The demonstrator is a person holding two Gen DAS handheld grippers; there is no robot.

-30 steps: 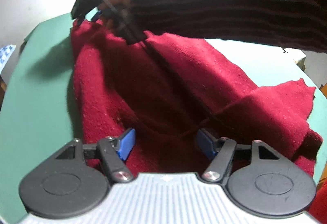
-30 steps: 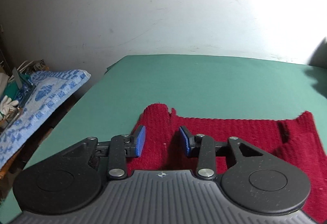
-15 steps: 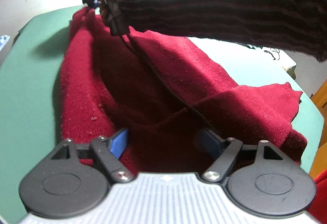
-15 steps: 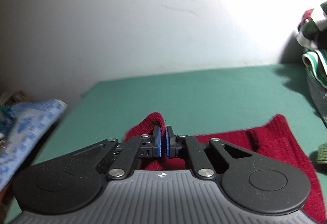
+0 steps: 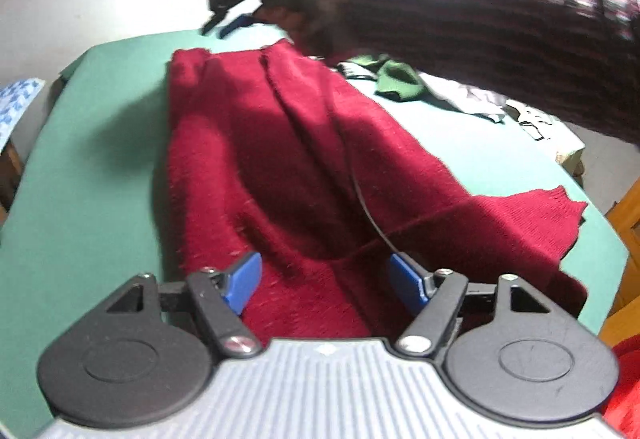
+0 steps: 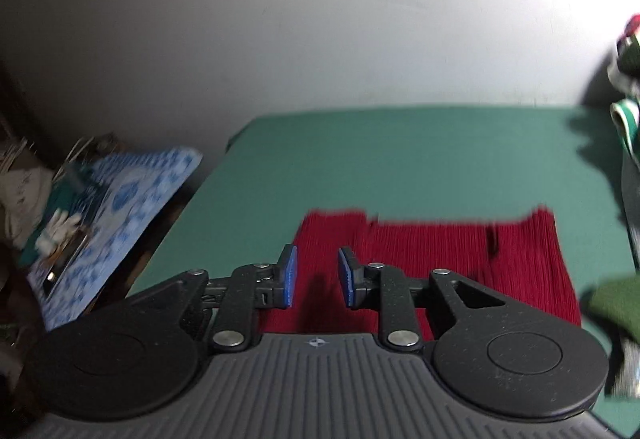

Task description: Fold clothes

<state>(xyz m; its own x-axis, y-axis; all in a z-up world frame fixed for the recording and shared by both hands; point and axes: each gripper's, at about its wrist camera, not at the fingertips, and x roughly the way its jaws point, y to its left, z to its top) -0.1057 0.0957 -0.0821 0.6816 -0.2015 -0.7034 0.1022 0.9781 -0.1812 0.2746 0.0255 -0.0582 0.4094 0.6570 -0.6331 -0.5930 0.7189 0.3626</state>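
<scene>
Where the red sweater [image 5: 304, 167] nears the table's [image 5: 80, 167] front edge, the left gripper [image 5: 326, 281] hides it. Both the left and the right gripper [image 6: 314, 275] hover unclenched, grasping nothing.

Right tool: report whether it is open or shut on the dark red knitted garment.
Open. The right tool hangs above the dark red knitted garment with a clear gap between its blue pads, gripping nothing.

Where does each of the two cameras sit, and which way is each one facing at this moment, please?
Left wrist: sits on the left claw, open low over the red sweater, looking along it across the green table; the right claw and a striped sleeve show beyond.
Right wrist: sits on the right claw, open above the sweater's far edge, facing the wall; only its own fingers show.
Shared: the red sweater, the green table, the right claw.
</scene>
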